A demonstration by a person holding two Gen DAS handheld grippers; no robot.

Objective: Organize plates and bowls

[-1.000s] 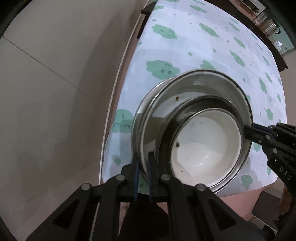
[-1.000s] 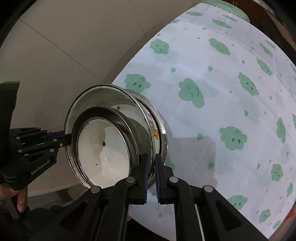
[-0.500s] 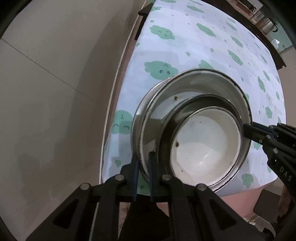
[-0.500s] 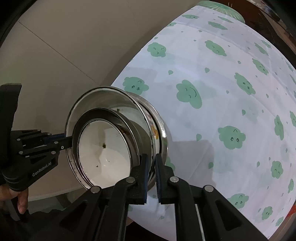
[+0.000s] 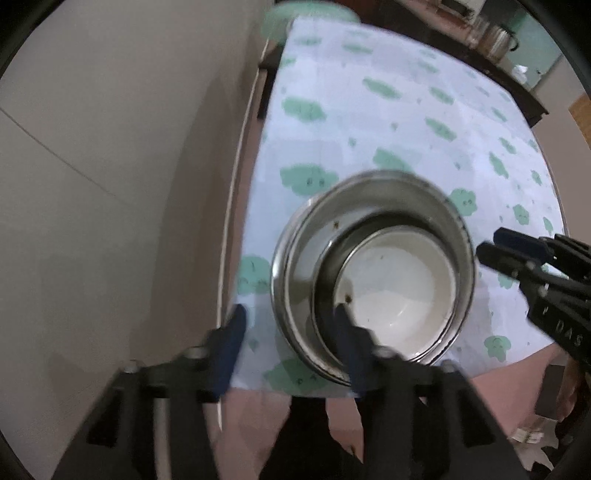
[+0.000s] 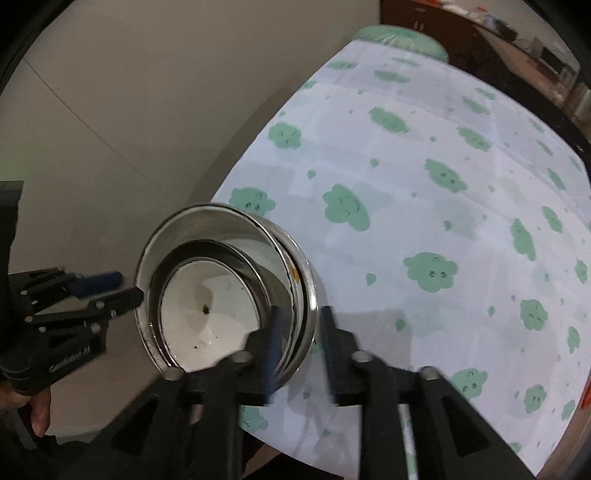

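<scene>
A large steel bowl (image 5: 388, 195) (image 6: 207, 225) stands at the near corner of the table. Nested in it are a smaller steel bowl (image 5: 328, 266) (image 6: 221, 251) and a white bowl (image 5: 399, 280) (image 6: 207, 295) with a few dark crumbs. My left gripper (image 5: 290, 315) (image 6: 120, 288) is opening, its jaws straddling the near rim with the pads off the metal. My right gripper (image 6: 301, 314) (image 5: 489, 243) is opening too, one finger inside the opposite rim and one outside, also apart from it. Both views are blurred by motion.
The table wears a white cloth with green clouds (image 5: 369, 122) (image 6: 443, 184). Pale tiled floor (image 5: 110, 184) lies beyond its left edge. A green round object (image 6: 399, 33) sits past the far end, and dark furniture with jars (image 5: 491, 33) stands behind.
Both grippers, shut on opposite rims of the steel bowl before, have spread their jaws and risen a little. The nested bowls stay on the table corner.
</scene>
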